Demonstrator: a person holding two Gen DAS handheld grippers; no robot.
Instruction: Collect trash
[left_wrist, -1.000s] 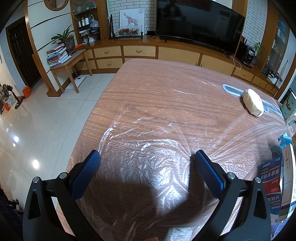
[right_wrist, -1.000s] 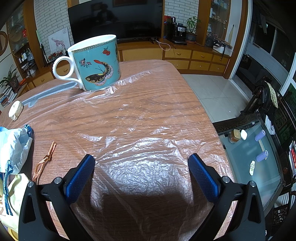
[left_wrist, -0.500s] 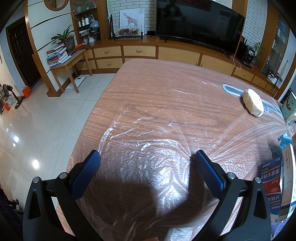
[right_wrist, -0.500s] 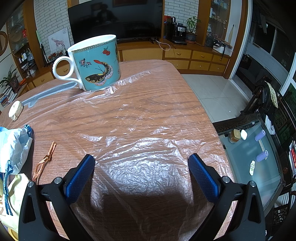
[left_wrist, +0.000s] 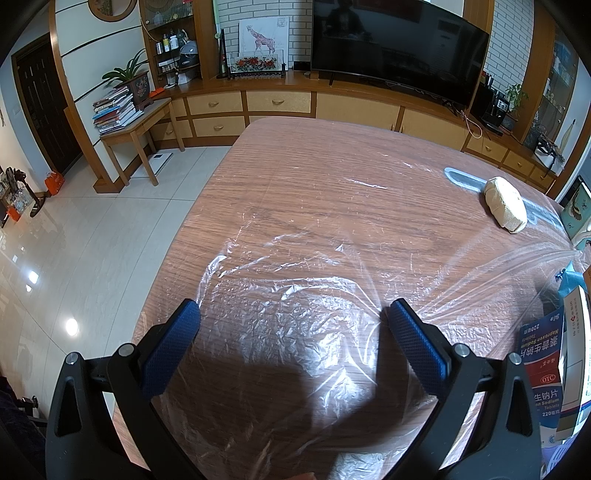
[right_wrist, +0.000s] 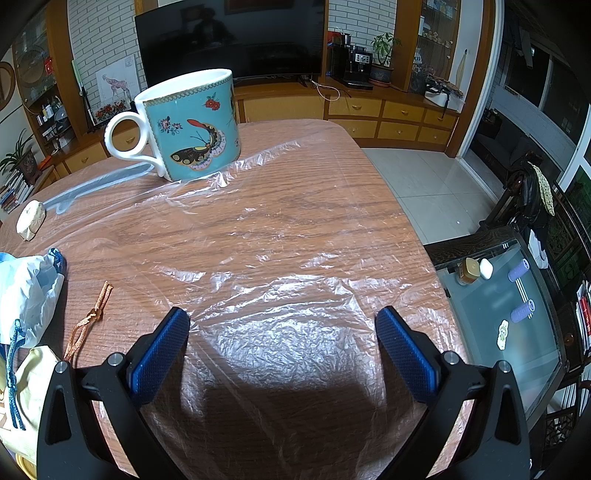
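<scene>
- Left gripper (left_wrist: 293, 317) — jaws spread wide, nothing between them, hovering over crinkled clear plastic film (left_wrist: 295, 332) that lies flat on the wooden table (left_wrist: 314, 166).
- Right gripper (right_wrist: 282, 325) — likewise spread wide and holding nothing, above the same film (right_wrist: 288, 295).
- One sheet of film as far as the views show, though it may be more than one layer.
- One teal butterfly mug (right_wrist: 188, 125) stands upright on the film's far edge, pinning it.
- One pale wrapped lump (left_wrist: 505, 205) lies further out, touching a grey strip (left_wrist: 461, 179).
- One orange cord (right_wrist: 88, 321) lies on bare wood just left of the right gripper.
- One white-and-blue drawstring bag (right_wrist: 29, 291) and one yellow pouch (right_wrist: 33, 387) sit beside the cord.
- One blue medicine box (left_wrist: 543, 369) is at the table edge right of the left gripper.
</scene>
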